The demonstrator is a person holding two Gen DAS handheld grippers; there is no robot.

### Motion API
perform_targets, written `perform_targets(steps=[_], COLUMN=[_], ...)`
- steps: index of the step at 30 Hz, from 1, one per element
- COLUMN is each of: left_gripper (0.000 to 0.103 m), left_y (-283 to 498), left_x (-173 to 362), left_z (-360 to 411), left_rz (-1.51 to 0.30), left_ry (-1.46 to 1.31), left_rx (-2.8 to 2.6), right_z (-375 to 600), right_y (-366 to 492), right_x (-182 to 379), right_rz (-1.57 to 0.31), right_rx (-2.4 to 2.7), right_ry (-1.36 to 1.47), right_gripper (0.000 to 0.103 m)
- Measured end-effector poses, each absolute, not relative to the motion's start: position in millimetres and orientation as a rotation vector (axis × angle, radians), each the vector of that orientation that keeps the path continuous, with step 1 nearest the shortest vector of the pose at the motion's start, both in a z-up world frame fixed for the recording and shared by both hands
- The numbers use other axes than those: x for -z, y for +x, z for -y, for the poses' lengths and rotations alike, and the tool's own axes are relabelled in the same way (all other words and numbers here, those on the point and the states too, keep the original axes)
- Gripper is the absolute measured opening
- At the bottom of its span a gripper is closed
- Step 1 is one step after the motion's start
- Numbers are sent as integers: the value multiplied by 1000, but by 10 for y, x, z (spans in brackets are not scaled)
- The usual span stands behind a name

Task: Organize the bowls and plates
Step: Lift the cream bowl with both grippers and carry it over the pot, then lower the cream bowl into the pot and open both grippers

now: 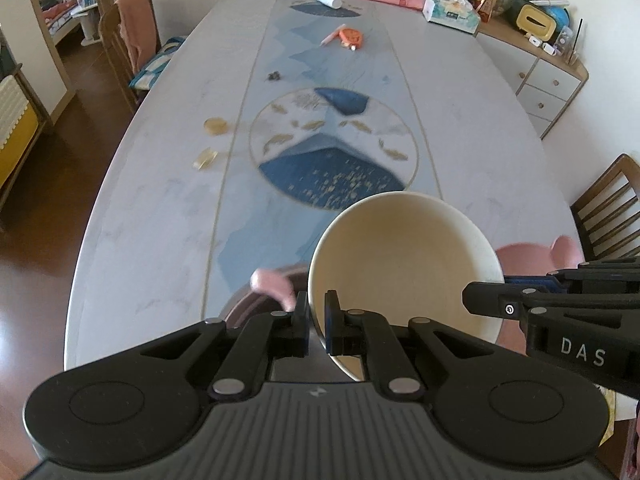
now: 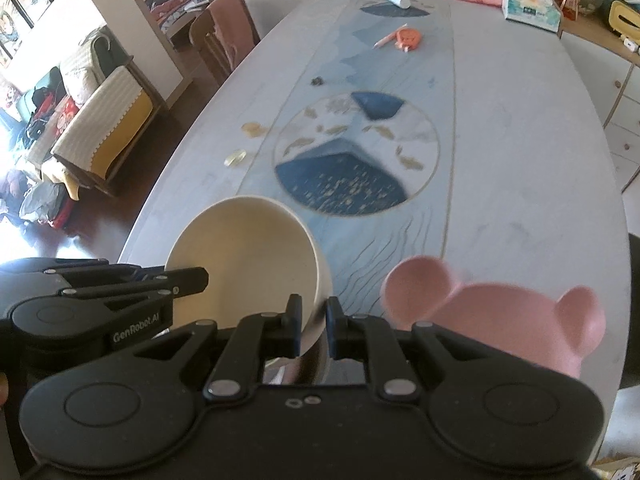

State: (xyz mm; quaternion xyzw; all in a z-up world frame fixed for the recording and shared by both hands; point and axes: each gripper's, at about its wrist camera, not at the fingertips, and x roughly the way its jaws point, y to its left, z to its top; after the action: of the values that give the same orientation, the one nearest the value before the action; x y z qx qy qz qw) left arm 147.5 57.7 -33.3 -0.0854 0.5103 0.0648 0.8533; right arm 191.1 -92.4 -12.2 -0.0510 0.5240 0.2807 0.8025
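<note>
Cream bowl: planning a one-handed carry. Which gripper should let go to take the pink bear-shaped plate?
Probably the right gripper: the pink bear-shaped plate lies just beside it, while the cream bowl sits between the plate and the left gripper.

Both matte-black hand-held grippers (image 1: pixel 316 320) (image 2: pixel 312 322) have blue-edged pads, silver rivets, ribbed housings and white lettering.

A lived-in home dining room, as I see it.

I'm looking over a long oval desk (image 1: pixel 152 200) with wooden chairs (image 1: pixel 608 204) around it, a tissue box (image 1: pixel 450 10), a drawer cabinet (image 1: pixel 548 84) with clutter on top, and a sofa (image 2: pixel 100 120) through the doorway.
</note>
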Motion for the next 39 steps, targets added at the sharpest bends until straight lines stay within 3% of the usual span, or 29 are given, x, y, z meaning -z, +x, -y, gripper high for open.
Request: perform_targets(steps=[14, 39], left_gripper=[5, 5], left_y=[1034, 1028], left_x=[638, 953], left_z=[-815, -746], left_rz=[-1074, -1090], left_ry=[-158, -106], left_rx=[-143, -94], right_z=[636, 605], right_y=[1520, 1414], right_x=[439, 722], right_rz=[-1169, -1188], right_rx=[-609, -573], right_ry=[-131, -200], right_gripper=[13, 13])
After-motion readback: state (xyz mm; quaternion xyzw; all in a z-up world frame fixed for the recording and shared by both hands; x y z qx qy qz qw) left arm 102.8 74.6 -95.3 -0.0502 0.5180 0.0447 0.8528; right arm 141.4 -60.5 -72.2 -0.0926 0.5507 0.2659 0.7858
